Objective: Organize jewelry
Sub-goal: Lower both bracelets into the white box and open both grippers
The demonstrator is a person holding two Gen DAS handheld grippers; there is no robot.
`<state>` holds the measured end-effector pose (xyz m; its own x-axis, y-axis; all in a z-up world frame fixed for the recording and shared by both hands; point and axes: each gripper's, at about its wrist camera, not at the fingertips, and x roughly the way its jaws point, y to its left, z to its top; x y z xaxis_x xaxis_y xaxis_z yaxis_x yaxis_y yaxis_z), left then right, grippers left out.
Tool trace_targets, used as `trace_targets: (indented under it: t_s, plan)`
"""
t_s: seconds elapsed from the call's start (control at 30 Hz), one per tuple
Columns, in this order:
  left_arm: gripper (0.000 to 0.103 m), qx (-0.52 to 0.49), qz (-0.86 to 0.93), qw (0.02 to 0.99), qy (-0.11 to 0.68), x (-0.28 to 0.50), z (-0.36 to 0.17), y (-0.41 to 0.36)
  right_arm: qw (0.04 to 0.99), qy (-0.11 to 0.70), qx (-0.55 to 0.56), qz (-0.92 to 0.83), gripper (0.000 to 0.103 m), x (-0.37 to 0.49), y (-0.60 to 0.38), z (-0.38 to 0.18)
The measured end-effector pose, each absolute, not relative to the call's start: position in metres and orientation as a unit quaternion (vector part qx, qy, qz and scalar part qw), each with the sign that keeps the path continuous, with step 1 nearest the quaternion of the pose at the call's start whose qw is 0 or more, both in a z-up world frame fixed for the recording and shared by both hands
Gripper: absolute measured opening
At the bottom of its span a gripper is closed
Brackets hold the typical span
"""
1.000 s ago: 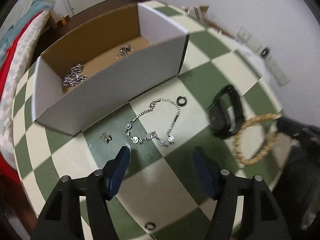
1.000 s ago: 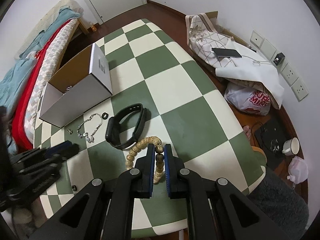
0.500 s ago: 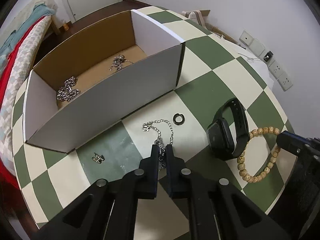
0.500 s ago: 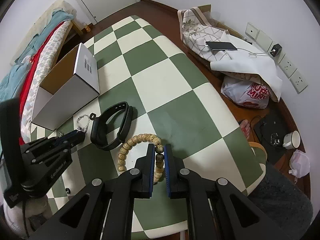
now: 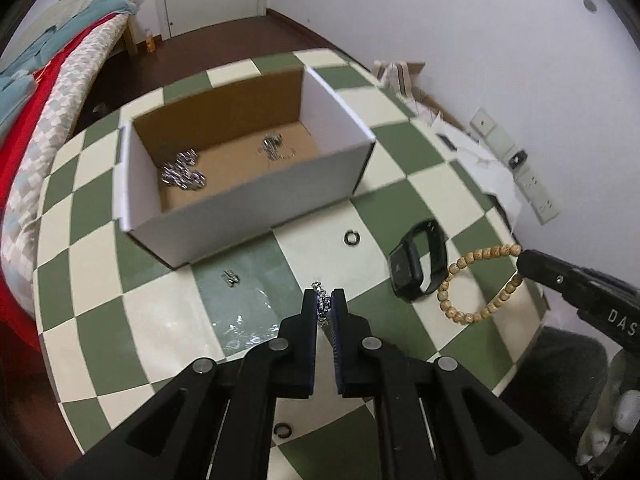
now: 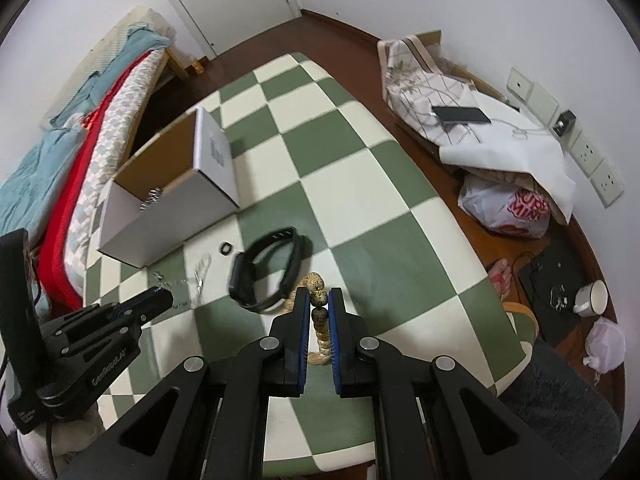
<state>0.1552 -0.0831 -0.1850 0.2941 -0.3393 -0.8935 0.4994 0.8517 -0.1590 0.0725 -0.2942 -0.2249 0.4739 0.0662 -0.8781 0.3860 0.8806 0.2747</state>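
My left gripper [image 5: 324, 294] is shut on a silver chain bracelet [image 5: 323, 304] and holds it above the checkered table [image 5: 160, 332]; the chain dangles from its tip in the right wrist view [image 6: 198, 280]. My right gripper [image 6: 319, 294] is shut on a wooden bead bracelet [image 6: 319, 298], which hangs from it in the left wrist view [image 5: 476, 280]. An open white cardboard box [image 5: 248, 200] stands beyond, with silver jewelry [image 5: 182, 174] inside.
A black smartwatch [image 5: 418, 262], a dark ring [image 5: 353, 237] and small silver earrings [image 5: 230, 277] lie on the table. Another ring [image 5: 283, 430] lies near the front edge. A bed [image 6: 60, 152] stands left; bags and a cup [image 6: 592, 298] are on the floor right.
My left gripper shut on the silver chain and lifted it off the table. My right gripper, shut on the bead bracelet throughout, raised it.
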Motion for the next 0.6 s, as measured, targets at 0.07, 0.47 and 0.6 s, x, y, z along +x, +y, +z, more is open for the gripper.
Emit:
trace_targets:
  t_s: [0.07,0.47,0.6]
  plan:
    - [0.004,0.063,-0.262,0.807,0.526,0.157,-0.173,-0.077,0.832,0.500,0.223,-0.091,0.009,0.073,-0.292,-0.217]
    - [0.004,0.015,-0.263,0.839,0.476,0.183,-0.093,-0.054,0.861,0.462,0.210,-0.044,0.009,0.088,-0.274,-0.146]
    - [0.004,0.001,-0.257,0.849,0.462,0.203,-0.073,-0.048,0.871,0.450,0.197,-0.019,0.009,0.111,-0.263,-0.120]
